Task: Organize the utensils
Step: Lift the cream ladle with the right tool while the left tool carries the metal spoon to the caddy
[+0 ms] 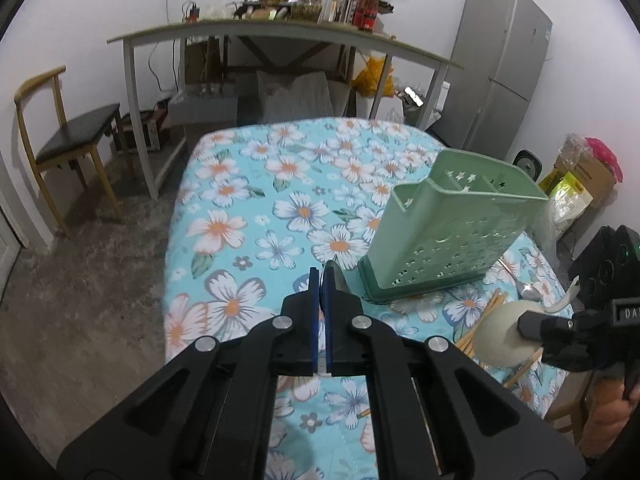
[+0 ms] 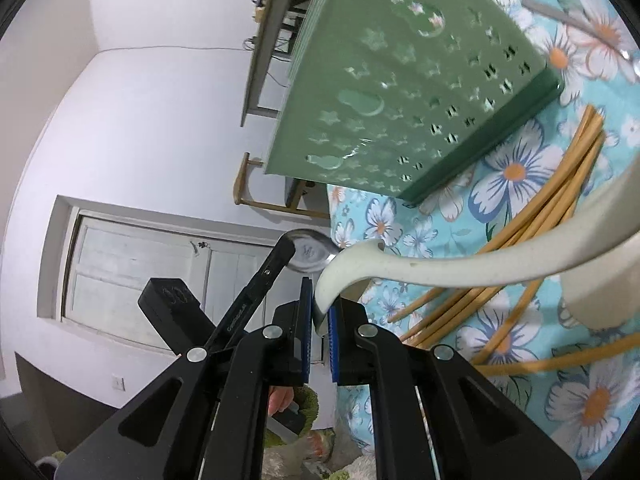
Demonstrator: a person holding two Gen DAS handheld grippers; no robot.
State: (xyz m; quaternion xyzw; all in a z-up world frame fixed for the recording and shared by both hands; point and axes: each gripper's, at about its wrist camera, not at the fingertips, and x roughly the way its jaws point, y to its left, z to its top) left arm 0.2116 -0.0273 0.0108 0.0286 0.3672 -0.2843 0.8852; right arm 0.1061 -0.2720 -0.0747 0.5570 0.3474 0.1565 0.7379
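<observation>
A green perforated utensil holder stands on the floral tablecloth, right of centre; it also fills the top of the right wrist view. My left gripper is shut on a metal spoon, held just left of the holder's base; the spoon bowl shows in the right wrist view. My right gripper is shut on the handle of a cream ladle, whose bowl hangs over bamboo chopsticks.
Another metal spoon lies behind the ladle near the holder. The floral table has open cloth to the left. A chair, a cluttered desk and a fridge stand beyond.
</observation>
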